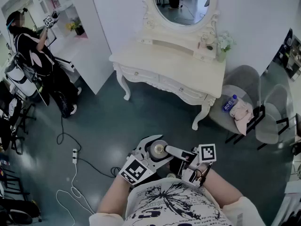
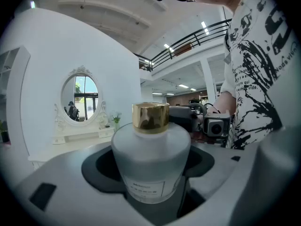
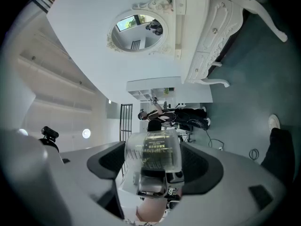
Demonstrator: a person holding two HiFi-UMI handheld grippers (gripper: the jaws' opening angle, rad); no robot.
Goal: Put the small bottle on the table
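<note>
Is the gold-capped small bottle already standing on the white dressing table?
No, the small bottle sits between the left gripper's jaws, away from the dressing table.

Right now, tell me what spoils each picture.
Head view: wide-angle bends the walls, glare on the floor. Left gripper view: black fisheye corners, small bottle sharp, ceiling lights bright. Right gripper view: rolled sideways, the small bottle see-through and soft.

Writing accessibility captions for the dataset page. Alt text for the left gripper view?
A frosted bottle with a gold cap stands upright between the grey jaws of the left gripper, filling the foreground. Behind it are a white dressing table with an oval mirror and, at right, a person's printed white shirt.
</note>
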